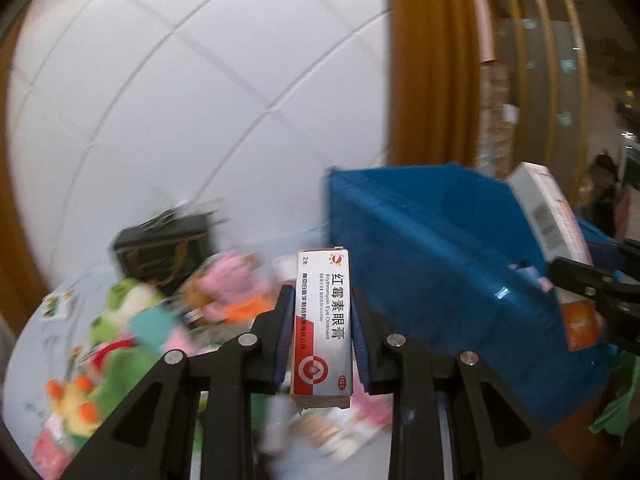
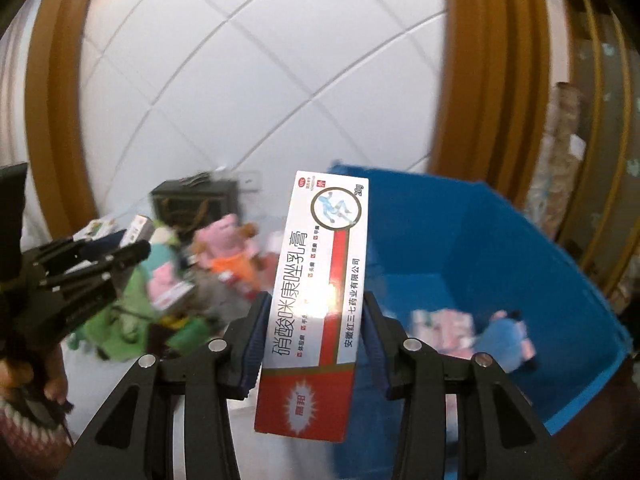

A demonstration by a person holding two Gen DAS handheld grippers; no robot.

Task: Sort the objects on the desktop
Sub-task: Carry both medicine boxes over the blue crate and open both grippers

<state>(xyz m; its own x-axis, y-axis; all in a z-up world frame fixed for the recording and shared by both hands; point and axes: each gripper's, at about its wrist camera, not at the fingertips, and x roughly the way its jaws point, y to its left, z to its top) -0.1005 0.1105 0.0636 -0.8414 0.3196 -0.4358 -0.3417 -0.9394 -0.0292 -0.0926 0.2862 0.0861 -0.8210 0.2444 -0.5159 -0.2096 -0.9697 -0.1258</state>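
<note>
Bin [image 2: 500, 240], blue, ahead-right of right gripper [image 2: 314, 328], contains small packets [image 2: 442, 328] and blue toy [image 2: 506, 336]. Right gripper pinches cream box [image 2: 320, 292]; left gripper [image 1: 320, 324] pinches ointment box [image 1: 322, 320].

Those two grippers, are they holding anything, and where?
Left gripper: eye ointment box, by its long sides. Right gripper: larger cream box, likewise.

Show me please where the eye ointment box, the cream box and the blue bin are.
eye ointment box [image 1: 322, 322]: left wrist view, middle of its printed front.
cream box [image 2: 320, 300]: right wrist view, middle of its white front.
blue bin [image 2: 516, 240]: right wrist view, inner side of its right wall.
</note>
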